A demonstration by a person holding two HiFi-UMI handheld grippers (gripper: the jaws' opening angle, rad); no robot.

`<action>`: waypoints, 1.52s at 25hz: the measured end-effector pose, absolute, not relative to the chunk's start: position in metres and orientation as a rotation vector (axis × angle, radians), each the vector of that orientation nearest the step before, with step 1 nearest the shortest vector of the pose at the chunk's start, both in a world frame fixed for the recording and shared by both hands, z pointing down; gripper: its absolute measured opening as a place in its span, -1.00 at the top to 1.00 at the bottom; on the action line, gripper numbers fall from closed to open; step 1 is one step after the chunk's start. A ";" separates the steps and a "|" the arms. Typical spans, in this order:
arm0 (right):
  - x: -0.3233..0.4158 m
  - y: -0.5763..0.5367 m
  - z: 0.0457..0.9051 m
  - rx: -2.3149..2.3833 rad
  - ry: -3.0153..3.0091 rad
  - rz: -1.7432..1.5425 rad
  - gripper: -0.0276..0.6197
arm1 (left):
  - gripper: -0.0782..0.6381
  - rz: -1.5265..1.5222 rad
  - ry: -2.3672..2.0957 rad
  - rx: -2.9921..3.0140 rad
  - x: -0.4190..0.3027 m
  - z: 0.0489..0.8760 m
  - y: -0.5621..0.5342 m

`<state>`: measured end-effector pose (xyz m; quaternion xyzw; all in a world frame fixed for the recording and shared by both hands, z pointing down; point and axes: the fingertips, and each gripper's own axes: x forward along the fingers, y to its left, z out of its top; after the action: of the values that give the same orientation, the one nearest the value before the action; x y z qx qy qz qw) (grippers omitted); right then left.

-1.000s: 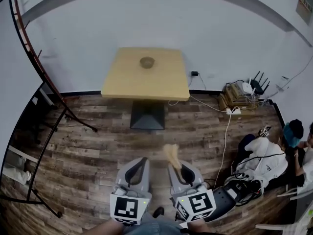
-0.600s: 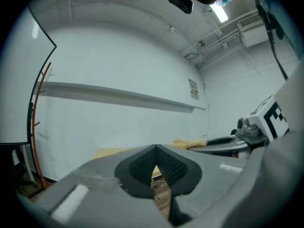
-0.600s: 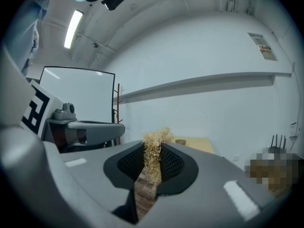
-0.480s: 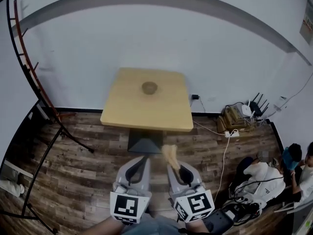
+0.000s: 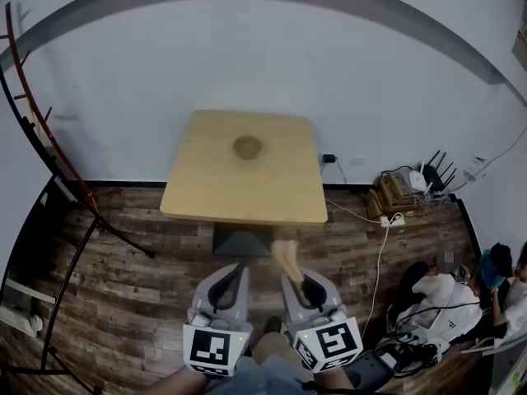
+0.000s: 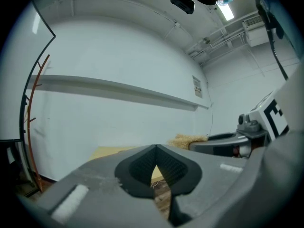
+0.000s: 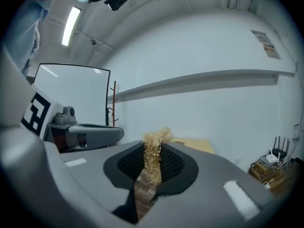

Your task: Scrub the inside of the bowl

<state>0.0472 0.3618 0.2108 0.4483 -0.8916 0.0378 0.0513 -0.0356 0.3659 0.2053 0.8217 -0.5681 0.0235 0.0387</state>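
We see both tools held low over the dark wood-plank floor, in front of the square light-wood worktop and well short of it.

The left tool has its jaws closed, tips meeting, with nothing between them. In the left gripper view the left tool shows only a small triangular gap behind the tips, with floor and worktop edge through it.

The right tool has its jaws closed on a tan straw-like fibre scrubber. In the right gripper view the scrubber is pinched between the black ribbed pads, and its frayed end sticks up past the tips of the right tool.

The small round brown bowl sits upright on the worktop, near its middle toward the far side, alone, and well apart from both tools. We can't see inside it from here.

The worktop stands on a dark pedestal base against the white wall. There is a reddish metal rack at the left, and a white power strip with cables by the wall at the right. A person in a white top sits on the floor at the far right.
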 end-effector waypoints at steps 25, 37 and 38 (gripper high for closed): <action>0.084 0.127 0.223 1.268 -2.810 0.244 0.72 | 0.73 0.309 -1.814 2.428 0.006 0.219 0.150; 0.052 0.066 0.215 1.169 -2.856 0.207 0.72 | 0.73 0.246 -1.930 2.351 -0.029 0.212 0.095; 0.048 0.061 0.217 1.162 -2.853 0.210 0.72 | 0.73 0.238 -1.930 2.342 -0.034 0.215 0.090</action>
<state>0.0484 0.0606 0.2167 0.3762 -0.9236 0.0680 0.0268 -0.0336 0.0902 0.2145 0.7684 -0.6333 0.0782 0.0486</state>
